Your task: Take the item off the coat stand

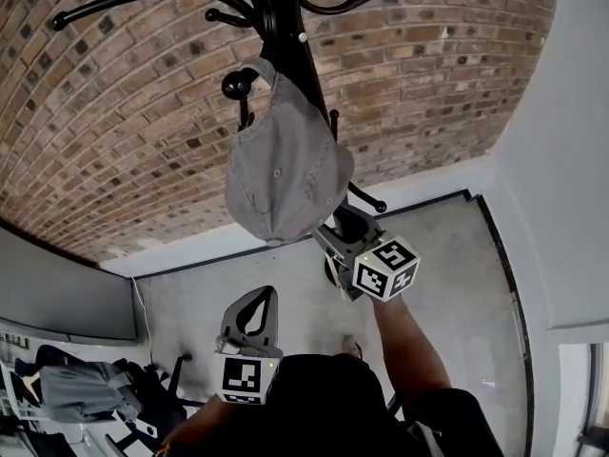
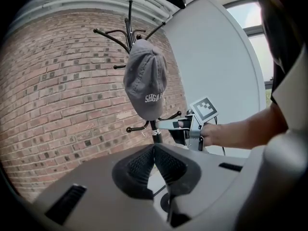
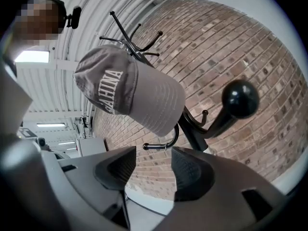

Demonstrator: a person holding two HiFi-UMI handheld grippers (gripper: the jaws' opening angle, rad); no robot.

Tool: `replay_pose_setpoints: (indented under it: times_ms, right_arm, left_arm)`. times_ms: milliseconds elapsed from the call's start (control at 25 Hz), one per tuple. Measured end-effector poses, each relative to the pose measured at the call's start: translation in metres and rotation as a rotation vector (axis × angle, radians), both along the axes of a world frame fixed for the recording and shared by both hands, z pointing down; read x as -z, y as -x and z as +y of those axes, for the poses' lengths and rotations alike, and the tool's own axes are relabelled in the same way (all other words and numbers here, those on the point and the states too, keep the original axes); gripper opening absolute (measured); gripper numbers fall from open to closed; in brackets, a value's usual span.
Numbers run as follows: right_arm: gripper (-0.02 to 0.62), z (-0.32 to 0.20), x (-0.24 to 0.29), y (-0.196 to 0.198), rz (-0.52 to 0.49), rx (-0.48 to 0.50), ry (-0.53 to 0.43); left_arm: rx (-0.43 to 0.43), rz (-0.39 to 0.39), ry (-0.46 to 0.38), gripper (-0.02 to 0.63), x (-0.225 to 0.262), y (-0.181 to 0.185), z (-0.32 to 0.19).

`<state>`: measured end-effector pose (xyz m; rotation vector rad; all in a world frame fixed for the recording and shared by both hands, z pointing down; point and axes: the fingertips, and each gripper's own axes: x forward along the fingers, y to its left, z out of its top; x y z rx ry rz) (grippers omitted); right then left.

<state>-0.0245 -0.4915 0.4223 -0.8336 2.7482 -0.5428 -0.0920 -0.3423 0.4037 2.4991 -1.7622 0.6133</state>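
A grey cap [image 1: 285,169] hangs on the black coat stand [image 1: 274,8], caught on a ball-tipped hook [image 1: 236,85] and draped down along the pole, in front of the red brick wall [image 1: 114,112].

The right hand-held gripper [image 3: 153,165] is raised just under the cap's lower edge, close beside the pole. Its jaws stand apart with nothing between them. From its own view the cap sits above the gap, not touching either pad.

The stand's arms crowd that spot. A lower curved hook [image 3: 161,146] crosses just beyond the jaws, and a thicker arm ending in a black ball [image 3: 239,99] juts out to the right of them. More bare hooks fan out at the top of the stand, above the cap.

The left hand-held gripper [image 2: 154,150] hangs lower and nearer the person, well apart from the cap. Its jaws are pressed together at the tips and hold nothing.

The grey floor [image 1: 447,255] lies below, with a white wall [image 1: 571,160] at the right. Some dark and grey clutter [image 1: 76,388] lies at the near left, and I cannot make out what it is.
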Motion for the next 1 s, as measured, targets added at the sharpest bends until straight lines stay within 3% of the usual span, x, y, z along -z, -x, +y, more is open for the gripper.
replay_pose_setpoints:
  times_ms: [240, 640, 1000]
  right_arm:
    - [0.224, -0.028, -0.007, 0.009, -0.058, -0.022, 0.021]
    - [0.224, -0.008, 0.017, 0.000, -0.074, -0.069, -0.116]
    - [0.222, 0.029, 0.018, -0.018, 0.065, -0.133, -0.237]
  left_arm:
    - [0.027, -0.036, 0.017, 0.041, -0.006, 0.002, -0.006]
    - [0.037, -0.065, 0.059, 0.041, -0.024, 0.007, -0.005]
    - [0.010, -0.056, 0.060, 0.041, -0.021, 0.009, 0.002]
